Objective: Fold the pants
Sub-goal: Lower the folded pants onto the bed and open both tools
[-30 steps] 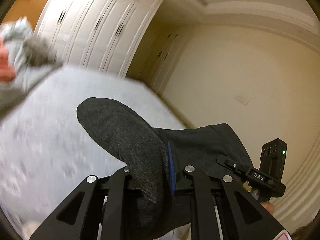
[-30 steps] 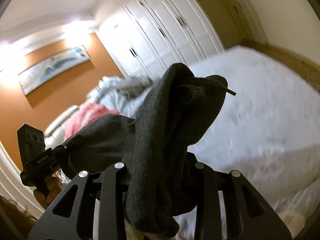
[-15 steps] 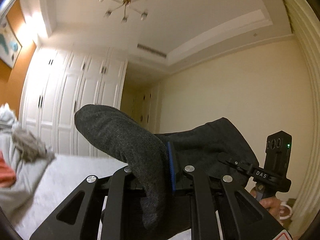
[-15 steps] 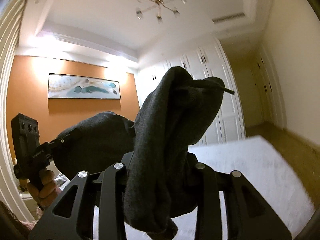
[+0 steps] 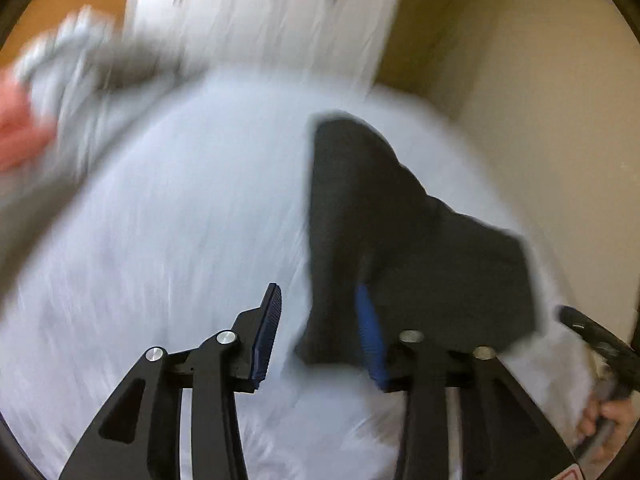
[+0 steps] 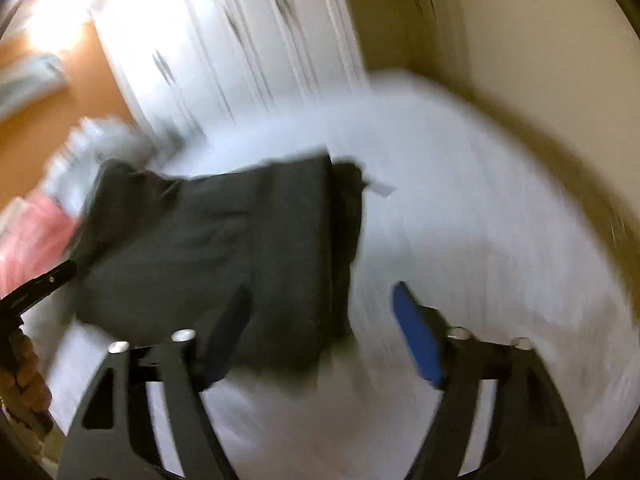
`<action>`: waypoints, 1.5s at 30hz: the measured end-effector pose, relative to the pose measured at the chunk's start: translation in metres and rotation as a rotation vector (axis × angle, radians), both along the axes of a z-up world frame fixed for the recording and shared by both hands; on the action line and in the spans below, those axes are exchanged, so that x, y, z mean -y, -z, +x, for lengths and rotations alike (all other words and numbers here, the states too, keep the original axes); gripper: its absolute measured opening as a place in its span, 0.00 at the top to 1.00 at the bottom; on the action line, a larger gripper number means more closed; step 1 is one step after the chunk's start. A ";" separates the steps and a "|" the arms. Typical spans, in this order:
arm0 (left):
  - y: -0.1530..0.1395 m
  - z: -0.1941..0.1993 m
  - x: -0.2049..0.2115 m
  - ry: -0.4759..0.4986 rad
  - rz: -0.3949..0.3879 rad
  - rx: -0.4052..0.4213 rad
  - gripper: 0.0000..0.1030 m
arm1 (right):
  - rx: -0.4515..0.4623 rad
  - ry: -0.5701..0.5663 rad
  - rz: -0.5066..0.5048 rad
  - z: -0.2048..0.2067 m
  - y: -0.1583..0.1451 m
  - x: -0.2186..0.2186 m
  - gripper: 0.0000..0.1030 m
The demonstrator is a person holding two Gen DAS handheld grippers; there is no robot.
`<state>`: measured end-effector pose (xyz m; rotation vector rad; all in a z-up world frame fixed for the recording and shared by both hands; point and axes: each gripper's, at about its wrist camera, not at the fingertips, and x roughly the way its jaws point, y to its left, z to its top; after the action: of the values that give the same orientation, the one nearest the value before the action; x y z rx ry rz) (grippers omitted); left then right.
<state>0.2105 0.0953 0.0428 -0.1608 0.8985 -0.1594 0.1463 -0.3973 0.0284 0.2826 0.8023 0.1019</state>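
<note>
Now both views badly blurred. Dark grey knit pants [image 6: 224, 256] lie bunched on white bed sheet [image 5: 168, 220]. Left gripper [image 5: 316, 332] jaws apart, cloth draped against right pad, nothing pinched. Right gripper [image 6: 320, 332] spread wide, empty. Judged: spreading step; next, grasp waistband corners and pull the pants flat

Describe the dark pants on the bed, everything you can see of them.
The pants are dark charcoal, a soft knit-looking fabric, bunched into a rough folded slab with a layered edge on one side. They lie on the white bed. Both hand-held grippers, left and right, are open around their near edge; motion blur hides finer detail.
</note>
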 end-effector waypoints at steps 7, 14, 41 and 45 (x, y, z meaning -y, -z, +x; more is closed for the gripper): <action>0.066 -0.016 -0.020 -0.030 -0.070 -0.071 0.48 | -0.098 -0.024 0.028 -0.005 0.068 0.013 0.22; 0.100 0.045 -0.021 -0.113 -0.212 -0.137 0.24 | -0.157 -0.019 0.242 0.054 0.108 0.000 0.09; 0.045 -0.030 0.032 -0.039 0.216 0.070 0.52 | -0.099 -0.147 -0.106 0.046 0.082 -0.059 0.77; 0.036 -0.061 0.041 -0.022 0.269 0.104 0.51 | -0.170 -0.043 -0.092 0.044 0.101 -0.040 0.77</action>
<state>0.1499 0.0544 0.0072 0.0869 0.8061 -0.0253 0.1902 -0.3572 -0.0726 0.1882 0.9791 0.0820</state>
